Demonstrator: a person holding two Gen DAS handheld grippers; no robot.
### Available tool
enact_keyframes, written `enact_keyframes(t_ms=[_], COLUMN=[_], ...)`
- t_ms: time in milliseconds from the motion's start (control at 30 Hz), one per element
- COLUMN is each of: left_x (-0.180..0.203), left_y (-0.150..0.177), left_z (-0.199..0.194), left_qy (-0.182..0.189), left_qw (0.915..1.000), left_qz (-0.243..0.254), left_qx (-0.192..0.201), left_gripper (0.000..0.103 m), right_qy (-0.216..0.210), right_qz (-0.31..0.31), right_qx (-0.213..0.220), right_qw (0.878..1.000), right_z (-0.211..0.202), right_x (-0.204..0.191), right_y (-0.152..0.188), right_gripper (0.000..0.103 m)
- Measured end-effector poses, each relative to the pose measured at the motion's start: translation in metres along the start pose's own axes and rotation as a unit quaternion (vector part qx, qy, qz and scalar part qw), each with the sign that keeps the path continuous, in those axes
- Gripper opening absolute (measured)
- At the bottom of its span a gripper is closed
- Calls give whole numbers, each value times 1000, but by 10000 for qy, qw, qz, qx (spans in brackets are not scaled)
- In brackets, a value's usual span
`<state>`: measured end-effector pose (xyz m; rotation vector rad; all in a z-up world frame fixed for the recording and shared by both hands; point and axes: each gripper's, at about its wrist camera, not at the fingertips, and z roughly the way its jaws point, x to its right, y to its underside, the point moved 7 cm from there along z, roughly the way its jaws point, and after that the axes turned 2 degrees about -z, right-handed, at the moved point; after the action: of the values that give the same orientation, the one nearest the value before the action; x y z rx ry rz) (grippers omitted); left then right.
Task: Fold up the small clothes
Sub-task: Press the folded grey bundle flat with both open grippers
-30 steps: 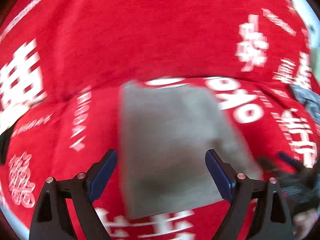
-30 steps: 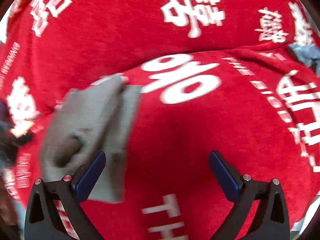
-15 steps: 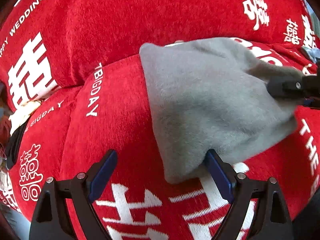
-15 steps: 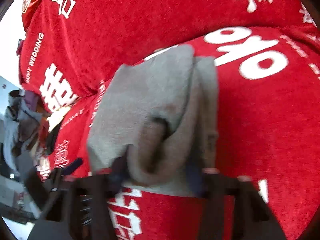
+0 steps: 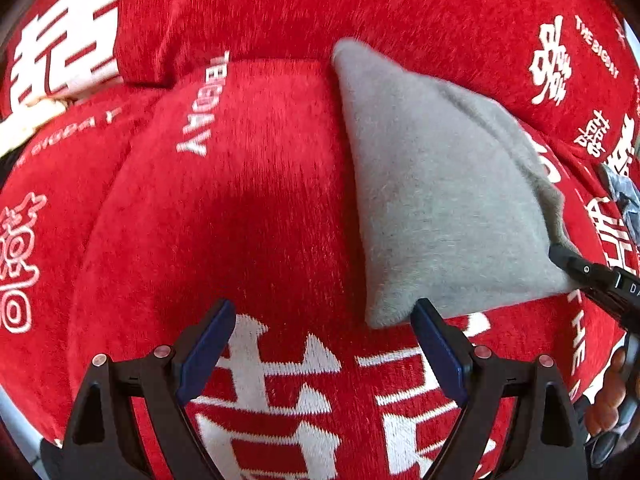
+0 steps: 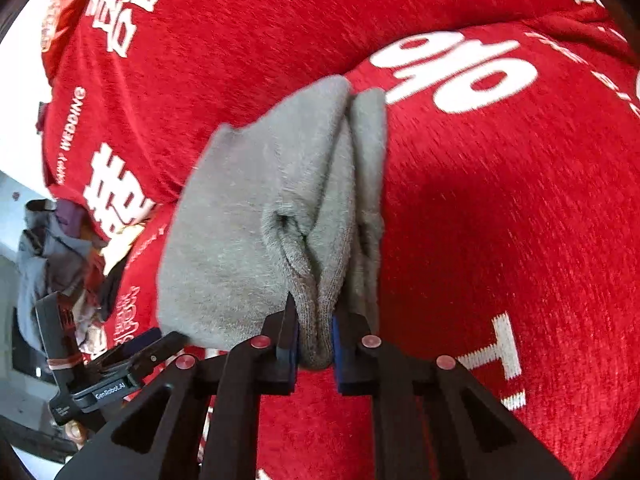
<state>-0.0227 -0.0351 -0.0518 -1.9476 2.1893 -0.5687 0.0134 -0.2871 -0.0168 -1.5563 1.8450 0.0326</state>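
While the left wrist view showed the grey garment (image 5: pixel 440 200) only as a flat folded slab in the right half of the frame, the right wrist view revealed its layered edge, bunched into ridges at centre (image 6: pixel 280 208). There the right tool (image 6: pixel 314 336) was closing, its blue pads already pressing a thick ribbed fold of the grey fabric at lower centre. The left wrist view caught that same tool merely as a dark tip at the right edge (image 5: pixel 580 272), touching the garment's lower right corner, with fingers (image 5: pixel 612 400) of a hand below it. The left tool (image 5: pixel 320 344) stood wide apart at the bottom of its own frame, nothing between its pads; its right pad lay just beside the garment's lower left corner. In the right wrist view it appeared at lower left (image 6: pixel 120 364). The garment rested on a red cover with white lettering (image 5: pixel 240 208), which filled both frames and lay bare to the left of the garment. Only the right wrist view showed a jumbled heap of clothes (image 6: pixel 52 248) at the left edge; whether anything held it could not be told.
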Motion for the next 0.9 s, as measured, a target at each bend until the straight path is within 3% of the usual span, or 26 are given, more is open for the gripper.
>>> enact_keyframes(t_ms=[33,100,167,233,367,433,500,567,633,733,800,900], left_x=[3,11,19,31,69,92,115,131,143,161,171,178], left_y=[-3,-15,-29,-47,-71,-75,-73,-68,-60,-51,-45,-42], left_z=[-10,-30,-43,-44,-17,-7,4,12,20,20,26,33], left_qy=[42,226,295,345,200,145,141,25,-6,169,230,3], left_qw=[9999,9991,9981,9977,9982,9977,9966,9950,9925,9898,9892,9863], left_qz=[41,149,198,178,425,580,775,969,1210,1405,1447,1648], left_qx=[106,332,510,552,366,304,236,244,179,126,22,92], left_gripper=[90,90,90,90,90,90,90,90,90,90,90,90], right_qy=[0,33,133,173,117,190,133,-21,-62,-322,-320,-326], right_qz=[-86,-235,-305,-218,1,38,-70,-233,-574,-940,-748,-524], right_qx=[15,119,452,717,360,116,-110,-526,-540,-18,53,-140], right_qw=[10000,9996,9984,9970,9993,9997,9998,9983,9969,9950,9967,9980], right_z=[-7,-17,-32,-39,-7,20,43,65,68,40,38,57], right_x=[-4,-8,-7,-4,2,5,3,5,0,-7,11,34], right_y=[-5,-16,-36,-59,-99,-114,-122,-124,-127,-131,-128,-117], right_gripper=[21,40,79,82,82,78,58,17,16,15,15,16])
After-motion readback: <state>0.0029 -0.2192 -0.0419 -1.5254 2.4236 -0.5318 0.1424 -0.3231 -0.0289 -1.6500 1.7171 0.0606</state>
